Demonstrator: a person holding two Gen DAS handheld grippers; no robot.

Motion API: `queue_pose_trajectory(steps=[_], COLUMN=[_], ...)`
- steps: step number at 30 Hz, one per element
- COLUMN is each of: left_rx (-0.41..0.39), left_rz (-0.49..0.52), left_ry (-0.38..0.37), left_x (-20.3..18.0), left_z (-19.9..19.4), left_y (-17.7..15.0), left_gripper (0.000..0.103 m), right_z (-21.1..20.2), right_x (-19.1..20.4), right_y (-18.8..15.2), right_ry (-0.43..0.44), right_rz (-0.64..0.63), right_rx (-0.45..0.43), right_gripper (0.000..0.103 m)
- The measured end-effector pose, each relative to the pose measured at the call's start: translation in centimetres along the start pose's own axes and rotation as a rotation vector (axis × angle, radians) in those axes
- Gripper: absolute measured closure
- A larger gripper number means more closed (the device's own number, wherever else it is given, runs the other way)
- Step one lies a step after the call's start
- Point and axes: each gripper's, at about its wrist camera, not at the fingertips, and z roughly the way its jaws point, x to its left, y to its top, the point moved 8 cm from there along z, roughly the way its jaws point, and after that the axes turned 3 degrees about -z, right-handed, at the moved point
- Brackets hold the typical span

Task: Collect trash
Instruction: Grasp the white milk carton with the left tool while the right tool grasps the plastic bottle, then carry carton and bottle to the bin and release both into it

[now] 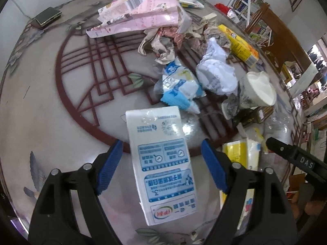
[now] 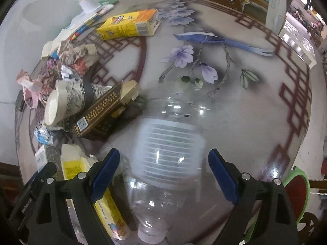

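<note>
In the left wrist view a white and blue milk carton (image 1: 163,163) lies on the patterned table (image 1: 51,112) between the open jaws of my left gripper (image 1: 162,149); the blue pads (image 1: 110,163) stand clear of its sides. In the right wrist view a clear plastic bottle (image 2: 167,159) with a white label lies on the table between the open jaws of my right gripper (image 2: 164,155), neck toward the camera. The pads (image 2: 220,171) do not touch it.
A trash pile lies beyond the carton: pink packaging (image 1: 143,14), crumpled paper (image 1: 216,69), a blue wrapper (image 1: 179,87), a paper cup (image 1: 259,87), a yellow box (image 1: 239,45). The right view shows the cup (image 2: 67,102), a dark box (image 2: 104,110), yellow cartons (image 2: 130,25) (image 2: 71,165).
</note>
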Motion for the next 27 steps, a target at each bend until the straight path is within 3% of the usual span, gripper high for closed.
queue_pose_trajectory(steps=[2,3,4,5,9,18,27], left_rx=[-0.002,-0.006,-0.003,-0.003,-0.046,-0.227,-0.418], left_rz=[0.009,0.018,0.026,0.029,0.032,0.117,0.251], left_ry=[0.019,0.030,0.030,0.027,0.009,-0.047,-0.114], left_x=[0.3,0.4,0.5,0.6,0.5,-3.1,-10.1], left_z=[0.4,0.5,0.6,0.6,-0.7,-8.0,-16.5], left_y=[-0.2,-0.3,-0.4,-0.5,0.0,2.7,3.8], left_gripper=[0.027,0.032,0.037,0.044,0.047,0.047,0.047], right_z=[0.5,0.6,0.7,0.6,-0.7,-9.6,-18.7], right_x=[-0.2,-0.3,-0.5,-0.7,-0.6,0.3,-1.9], right_y=[-0.3,-0.4,-0.6,-0.7,-0.5,1.3,1.1], right_ry=[-0.016,-0.013,-0.009,-0.010,0.030,0.123,0.104], right_rz=[-0.009,-0.006,-0.003,-0.005,-0.017,-0.046,-0.053], right_rx=[0.017,0.021,0.022,0.021,-0.016,-0.232,-0.453], right_gripper=[0.018,0.018,0.024,0.042,0.043,0.043,0.043])
